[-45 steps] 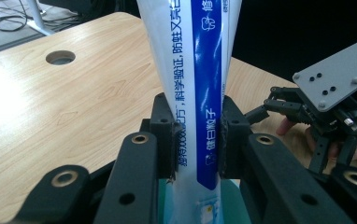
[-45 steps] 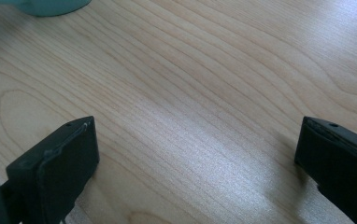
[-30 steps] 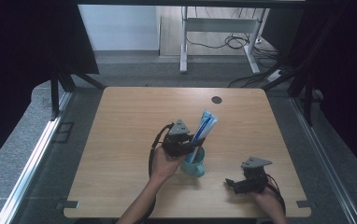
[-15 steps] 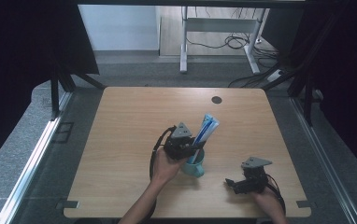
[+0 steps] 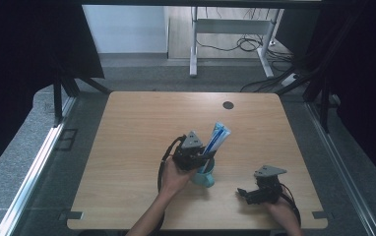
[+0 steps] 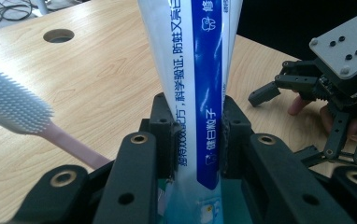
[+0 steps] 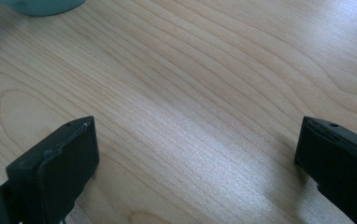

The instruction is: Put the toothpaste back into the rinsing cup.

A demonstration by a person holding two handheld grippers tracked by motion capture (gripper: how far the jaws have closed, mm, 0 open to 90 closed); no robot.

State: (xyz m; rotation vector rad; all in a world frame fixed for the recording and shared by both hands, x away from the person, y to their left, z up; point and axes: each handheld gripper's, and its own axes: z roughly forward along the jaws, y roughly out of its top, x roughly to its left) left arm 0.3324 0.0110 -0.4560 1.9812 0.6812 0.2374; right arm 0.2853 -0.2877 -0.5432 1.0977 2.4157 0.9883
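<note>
A white and blue toothpaste tube (image 5: 217, 137) stands tilted in a teal cup (image 5: 204, 176) near the table's middle front. My left gripper (image 5: 199, 154) is shut on the tube (image 6: 199, 88), just above the cup's rim (image 6: 228, 203). A pink-handled toothbrush with a pale blue bristle head (image 6: 13, 100) leans out of the cup to the left in the left gripper view. My right gripper (image 5: 245, 193) rests low near the front right of the table, open, with bare wood between its pads (image 7: 57, 163). The cup's base (image 7: 41, 5) shows at the top left of the right gripper view.
The wooden table (image 5: 141, 128) has a round dark cable hole (image 5: 228, 105) at the back right. Dark curtains hang on both sides, and a white desk frame with cables stands on the floor beyond the far edge.
The left gripper has lowered the toothpaste tube further into the cup, and the tube now stands a little more upright. The right gripper has stayed put.
</note>
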